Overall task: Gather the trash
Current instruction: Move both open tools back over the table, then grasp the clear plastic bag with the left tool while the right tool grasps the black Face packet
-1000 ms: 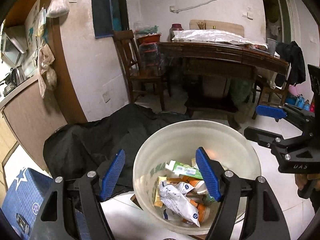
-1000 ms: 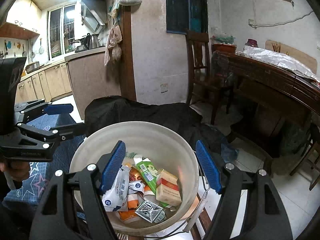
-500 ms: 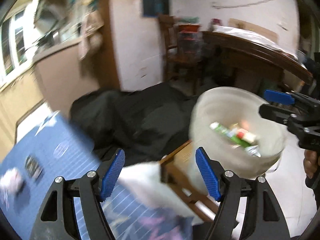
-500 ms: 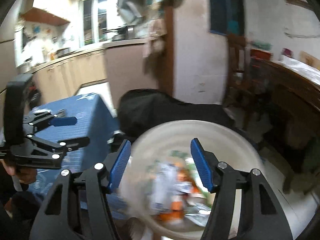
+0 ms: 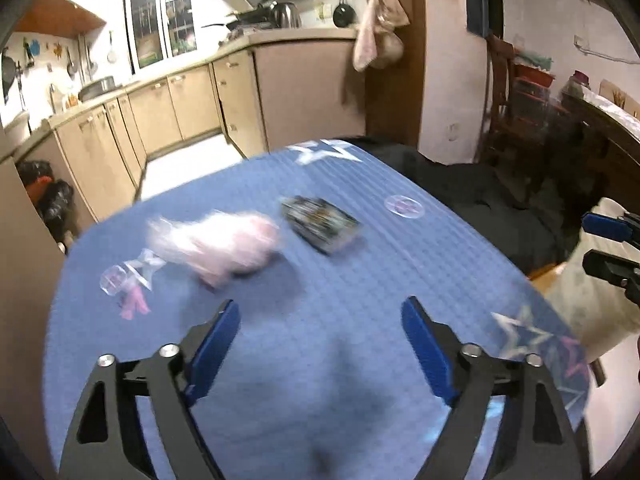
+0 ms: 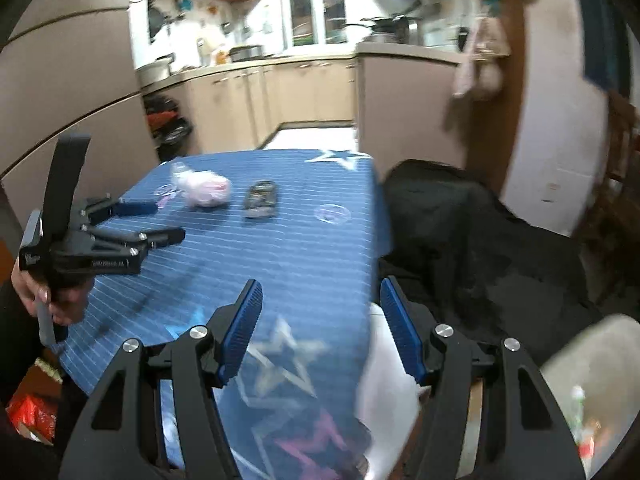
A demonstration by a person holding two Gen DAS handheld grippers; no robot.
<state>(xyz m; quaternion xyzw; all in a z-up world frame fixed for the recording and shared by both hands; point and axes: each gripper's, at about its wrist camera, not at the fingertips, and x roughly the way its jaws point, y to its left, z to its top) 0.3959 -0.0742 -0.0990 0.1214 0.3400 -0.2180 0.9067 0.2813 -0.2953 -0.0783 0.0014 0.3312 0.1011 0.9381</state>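
Observation:
On the blue star-print tablecloth (image 5: pixel 360 280) lie a crumpled pink plastic bag (image 5: pixel 216 248) and a dark printed packet (image 5: pixel 320 224), both blurred. My left gripper (image 5: pixel 320 340) hovers over the near part of the table, short of both; its jaws are opening with nothing between them. From the right wrist view the pink bag (image 6: pixel 204 188) and packet (image 6: pixel 260 200) sit far across the table, with the left gripper (image 6: pixel 160 222) in a hand at the left. My right gripper (image 6: pixel 320 312) stands open and empty over the table's near right edge. The white trash bucket (image 6: pixel 592 380) is low at the right.
A small clear wrapper (image 5: pixel 140 268) lies left of the pink bag. A black cloth (image 6: pixel 460 232) drapes over something right of the table. Something white (image 6: pixel 384 380) hangs at the table's near edge. Kitchen cabinets (image 5: pixel 192 108) stand behind, wooden chairs (image 5: pixel 516 92) at the right.
Both views have swung left from over the trash bucket to the blue table. The bucket now sits at the right edge. The left jaws stand wider apart than before.

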